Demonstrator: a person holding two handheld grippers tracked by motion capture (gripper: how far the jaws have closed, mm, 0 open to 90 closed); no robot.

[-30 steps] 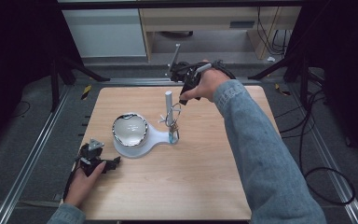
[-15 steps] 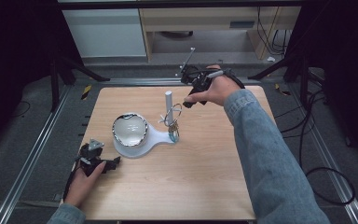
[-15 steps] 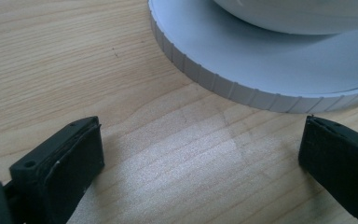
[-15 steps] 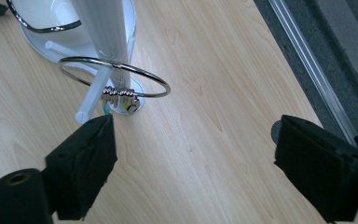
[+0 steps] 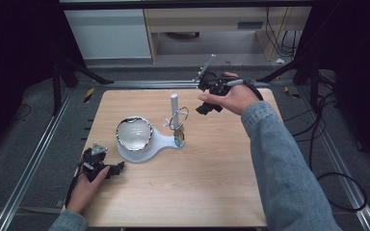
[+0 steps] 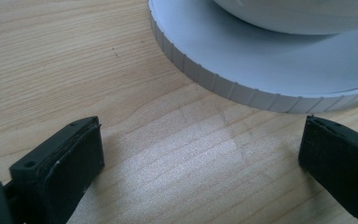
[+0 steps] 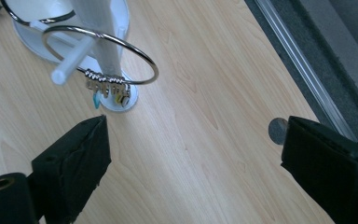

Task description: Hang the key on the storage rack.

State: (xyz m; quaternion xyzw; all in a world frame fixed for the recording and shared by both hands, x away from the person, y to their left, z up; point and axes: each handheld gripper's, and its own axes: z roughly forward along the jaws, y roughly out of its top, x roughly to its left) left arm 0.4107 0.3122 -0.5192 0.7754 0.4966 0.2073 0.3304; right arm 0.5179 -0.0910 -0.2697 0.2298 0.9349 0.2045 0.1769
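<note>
A white stand (image 5: 161, 142) sits mid-table with a shiny bowl (image 5: 134, 134) on its round base and an upright post (image 5: 174, 103). A metal bracelet ring (image 5: 179, 118) with small charms hangs from the post's side peg. In the right gripper view the ring (image 7: 142, 53) dangles on the peg (image 7: 70, 65), ahead and to the left of my right gripper (image 7: 193, 140). That gripper's jaws have just been opening and nothing is between them. In the high view the right gripper (image 5: 203, 98) hovers right of the post. My left gripper (image 5: 115, 166) rests open beside the base (image 6: 242, 56).
The wooden table (image 5: 212, 183) has metal rails along both sides and cabinets behind it. A small dark round mark (image 7: 276, 130) lies near the table's edge in the right gripper view. The person's right sleeve (image 5: 279, 163) crosses the table's right half.
My right gripper has pulled away from the post toward the right and its jaws have spread. The bracelet stays hanging on the peg. The left hand has not moved.
</note>
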